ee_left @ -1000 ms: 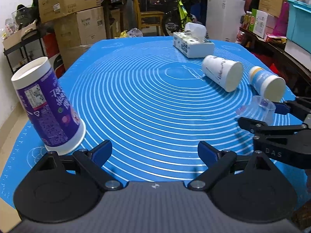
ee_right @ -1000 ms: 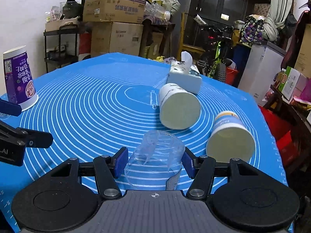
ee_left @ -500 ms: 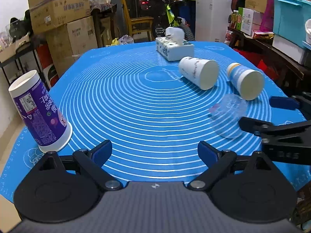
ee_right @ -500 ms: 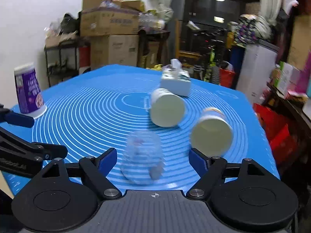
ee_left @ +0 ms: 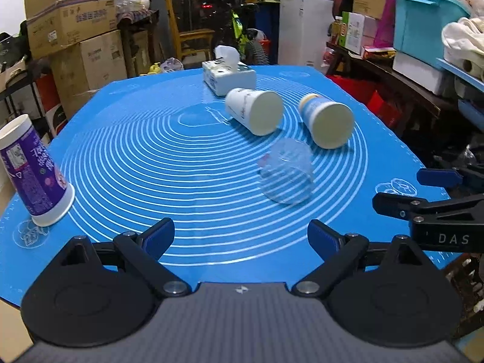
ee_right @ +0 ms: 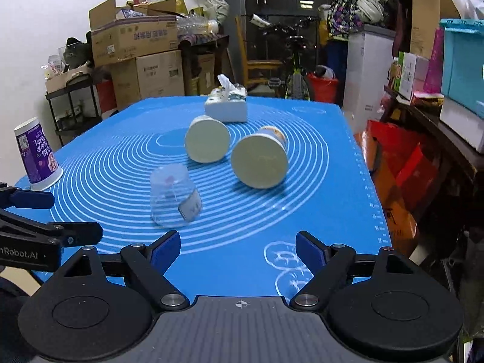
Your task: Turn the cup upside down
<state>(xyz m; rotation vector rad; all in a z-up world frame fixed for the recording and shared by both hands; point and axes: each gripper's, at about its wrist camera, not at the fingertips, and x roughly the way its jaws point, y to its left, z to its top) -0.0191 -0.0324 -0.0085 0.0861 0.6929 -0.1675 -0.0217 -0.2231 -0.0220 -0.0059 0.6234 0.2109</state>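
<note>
The clear plastic cup (ee_right: 173, 199) is seen on the blue mat (ee_right: 317, 211), mouth down and base up, though slightly blurred and perhaps tilted. It is placed just ahead of the right gripper (ee_right: 239, 249) and off to the side of its left finger, outside the gap between the two fingers and touched by neither. The fingers of the right gripper are spread wide with nothing held between them. In the left wrist view the same clear plastic cup (ee_left: 286, 175) is found ahead of the left gripper (ee_left: 242, 233), toward its right finger and well apart from it. The left gripper is likewise held wide open and empty, above the near edge of the blue mat (ee_left: 151, 157).

Four cups are counted in all. One is the clear plastic cup. One purple cup (ee_left: 33, 172) is set mouth down near the left edge of the mat. Two paper cups are laid on their sides behind the clear one: a white cup (ee_left: 254, 110) and a blue-and-white cup (ee_left: 326, 119), just beside each other. One tissue box (ee_left: 228, 75) is seen behind them. Two grippers are counted.
</note>
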